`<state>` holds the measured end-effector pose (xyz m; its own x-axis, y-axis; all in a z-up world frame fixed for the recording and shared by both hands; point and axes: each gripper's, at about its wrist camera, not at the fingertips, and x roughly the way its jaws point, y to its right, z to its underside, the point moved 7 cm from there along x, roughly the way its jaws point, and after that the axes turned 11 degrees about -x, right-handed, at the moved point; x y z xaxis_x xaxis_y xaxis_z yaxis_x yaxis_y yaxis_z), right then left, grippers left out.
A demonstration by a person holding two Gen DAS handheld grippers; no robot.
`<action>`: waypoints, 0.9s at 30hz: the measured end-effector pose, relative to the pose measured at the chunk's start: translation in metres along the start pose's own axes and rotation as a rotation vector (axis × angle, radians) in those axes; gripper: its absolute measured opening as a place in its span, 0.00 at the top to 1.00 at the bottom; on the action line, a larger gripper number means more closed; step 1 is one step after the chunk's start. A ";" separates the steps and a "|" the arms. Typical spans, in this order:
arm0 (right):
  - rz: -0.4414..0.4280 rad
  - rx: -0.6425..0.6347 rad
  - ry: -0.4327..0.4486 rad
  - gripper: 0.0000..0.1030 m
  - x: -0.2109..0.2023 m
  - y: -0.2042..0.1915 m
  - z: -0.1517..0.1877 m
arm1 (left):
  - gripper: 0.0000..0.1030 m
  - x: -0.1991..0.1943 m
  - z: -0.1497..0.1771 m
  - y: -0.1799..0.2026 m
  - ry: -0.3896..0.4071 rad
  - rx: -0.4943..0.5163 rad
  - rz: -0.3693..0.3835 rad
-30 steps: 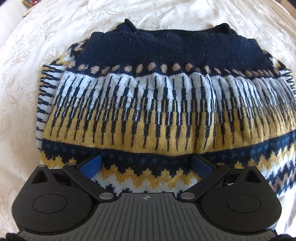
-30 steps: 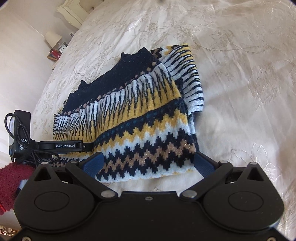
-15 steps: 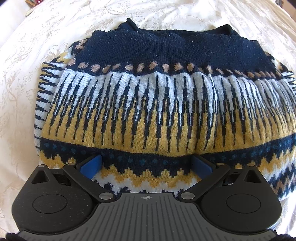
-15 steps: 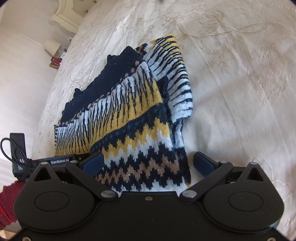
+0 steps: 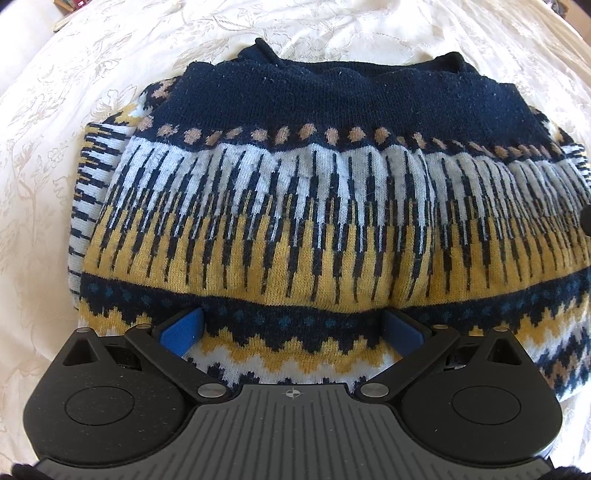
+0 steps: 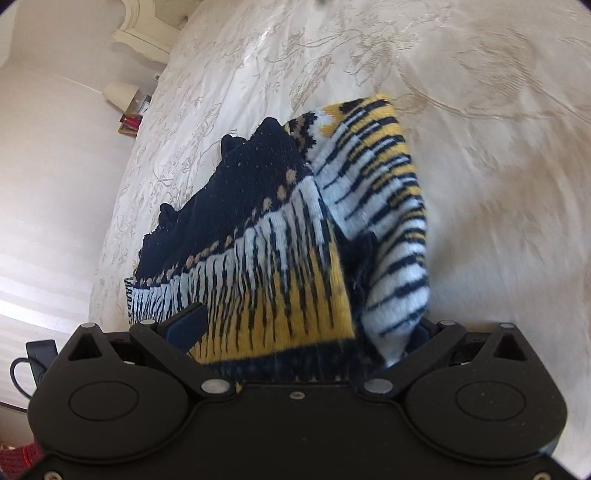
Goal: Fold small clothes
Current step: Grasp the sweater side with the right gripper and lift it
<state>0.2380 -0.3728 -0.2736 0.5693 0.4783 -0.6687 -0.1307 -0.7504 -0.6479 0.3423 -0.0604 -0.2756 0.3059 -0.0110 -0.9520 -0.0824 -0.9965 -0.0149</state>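
A small knitted sweater (image 5: pixel 295 221) in navy, white and mustard bands lies folded on the cream bedspread (image 5: pixel 74 110). My left gripper (image 5: pixel 291 328) is open, its blue pads (image 5: pixel 181 328) low over the zigzag hem with the knit between the spread fingers. In the right wrist view the same sweater (image 6: pixel 280 266) fills the lower middle. My right gripper (image 6: pixel 306 328) is open and pushed up to the sweater's near side, so the mustard band sits between its fingers. A striped sleeve (image 6: pixel 391 236) droops over and partly hides the right finger.
The embroidered bedspread (image 6: pixel 480 147) stretches all around the sweater. A cream headboard (image 6: pixel 144 33), a small lamp (image 6: pixel 118 94) and a bedside shelf with red items (image 6: pixel 129 123) stand beyond the bed. A black device with a cable (image 6: pixel 37 354) sits at the left edge.
My right gripper has moved forward and tilted, so the sweater's side now lies between its fingers. The left gripper has edged slightly closer over the hem.
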 end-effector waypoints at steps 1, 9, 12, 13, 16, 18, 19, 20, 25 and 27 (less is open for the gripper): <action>0.000 0.000 0.000 0.00 0.000 0.000 0.000 | 0.00 -0.001 0.000 0.001 0.000 0.002 0.000; -0.022 -0.042 -0.004 0.00 0.003 -0.002 0.001 | 0.13 -0.032 -0.028 0.012 0.055 0.012 0.042; -0.029 -0.045 -0.001 0.00 0.002 -0.001 0.002 | 0.13 -0.031 -0.048 0.024 0.076 -0.001 0.060; -0.032 -0.045 -0.002 0.00 0.002 -0.001 0.001 | 0.13 -0.027 -0.055 0.027 0.071 -0.017 0.060; -0.038 -0.042 -0.005 0.00 -0.001 0.001 0.001 | 0.12 -0.008 -0.070 0.032 0.037 -0.055 0.038; -0.043 -0.043 -0.006 0.00 -0.003 0.004 0.002 | 0.10 0.007 -0.075 0.035 0.015 -0.054 0.015; -0.044 -0.044 -0.004 0.00 -0.004 0.004 0.002 | 0.08 0.013 -0.077 0.036 0.014 -0.054 0.009; -0.044 -0.046 -0.003 0.00 -0.004 0.004 0.003 | 0.03 0.018 -0.079 0.037 0.017 -0.054 0.004; -0.030 -0.062 0.004 0.00 -0.004 0.002 0.005 | 0.00 0.031 -0.080 0.036 0.056 -0.066 0.021; -0.028 -0.061 0.008 0.00 -0.002 0.001 0.005 | 0.00 0.033 -0.083 0.037 0.056 -0.063 0.019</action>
<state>0.2322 -0.3724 -0.2746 0.5783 0.4960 -0.6477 -0.0653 -0.7633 -0.6428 0.4282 -0.1042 -0.2818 0.3573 -0.0328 -0.9334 -0.0295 -0.9993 0.0238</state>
